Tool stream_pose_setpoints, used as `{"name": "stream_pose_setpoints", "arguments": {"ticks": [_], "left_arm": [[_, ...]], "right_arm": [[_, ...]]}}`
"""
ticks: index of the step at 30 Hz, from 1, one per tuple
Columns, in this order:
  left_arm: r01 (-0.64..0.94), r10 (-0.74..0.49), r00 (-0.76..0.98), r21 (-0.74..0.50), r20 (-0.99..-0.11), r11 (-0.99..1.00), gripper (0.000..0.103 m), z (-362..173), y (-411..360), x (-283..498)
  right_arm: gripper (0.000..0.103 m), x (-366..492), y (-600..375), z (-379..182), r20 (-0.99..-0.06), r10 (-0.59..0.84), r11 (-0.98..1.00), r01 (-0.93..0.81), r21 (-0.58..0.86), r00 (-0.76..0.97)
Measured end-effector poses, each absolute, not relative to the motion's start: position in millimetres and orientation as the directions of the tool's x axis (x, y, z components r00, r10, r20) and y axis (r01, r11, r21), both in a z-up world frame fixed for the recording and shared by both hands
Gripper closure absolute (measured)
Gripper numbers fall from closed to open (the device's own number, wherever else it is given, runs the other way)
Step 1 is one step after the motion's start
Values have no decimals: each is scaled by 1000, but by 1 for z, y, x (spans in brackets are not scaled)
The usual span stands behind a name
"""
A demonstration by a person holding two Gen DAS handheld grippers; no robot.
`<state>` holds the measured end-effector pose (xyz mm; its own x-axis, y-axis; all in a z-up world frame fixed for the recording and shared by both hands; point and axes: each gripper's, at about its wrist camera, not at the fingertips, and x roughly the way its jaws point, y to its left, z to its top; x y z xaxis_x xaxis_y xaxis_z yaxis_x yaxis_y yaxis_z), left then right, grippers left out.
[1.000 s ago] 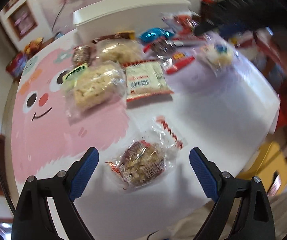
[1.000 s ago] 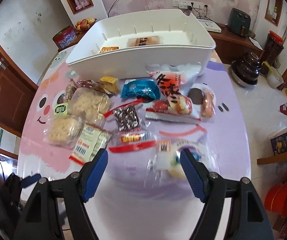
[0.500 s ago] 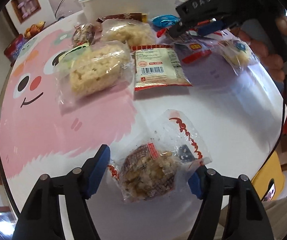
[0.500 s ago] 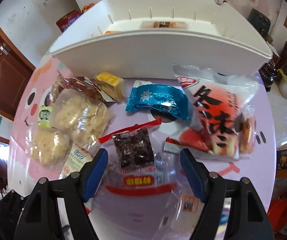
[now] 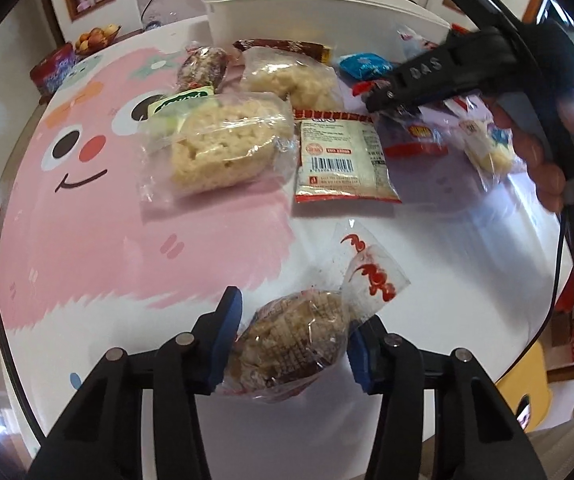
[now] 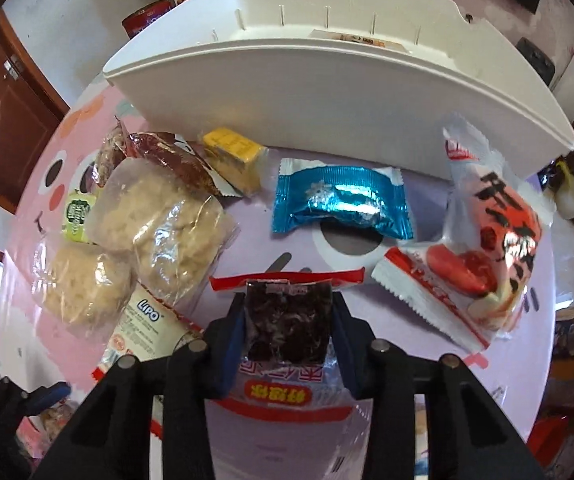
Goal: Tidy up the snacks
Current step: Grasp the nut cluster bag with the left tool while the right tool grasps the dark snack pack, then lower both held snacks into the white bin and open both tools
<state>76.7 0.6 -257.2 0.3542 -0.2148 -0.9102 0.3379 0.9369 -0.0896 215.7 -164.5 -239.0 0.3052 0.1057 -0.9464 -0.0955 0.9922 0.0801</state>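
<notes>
- Two grippers, each closing on one snack: the left gripper [image 5: 293,338] pinches a brown cake [image 5: 293,344] low over the table [image 5: 107,240]; the right gripper [image 6: 289,334] clamps a dark snack [image 6: 289,328].
- Two rice cakes [image 6: 159,216] lie left.
- One blue pack [image 6: 341,206] lies before one white bin [image 6: 327,96].

"LIPO" — white packet [image 6: 143,322].
</notes>
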Motion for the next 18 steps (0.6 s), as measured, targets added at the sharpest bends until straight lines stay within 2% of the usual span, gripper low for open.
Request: {"name": "stream_pose_setpoints", "arguments": {"ticks": [8,18], "left_arm": [[283,-246,342,-150,-907,947,58,-245,10,84],[281,-282,389,-179,-877,943,58,-181,1,101]], "right_arm": [[64,193,-174,-228,-933,178,984,-76,162,312],[64,163,-178,-178,-901,256,966,-64,250,351]]}}
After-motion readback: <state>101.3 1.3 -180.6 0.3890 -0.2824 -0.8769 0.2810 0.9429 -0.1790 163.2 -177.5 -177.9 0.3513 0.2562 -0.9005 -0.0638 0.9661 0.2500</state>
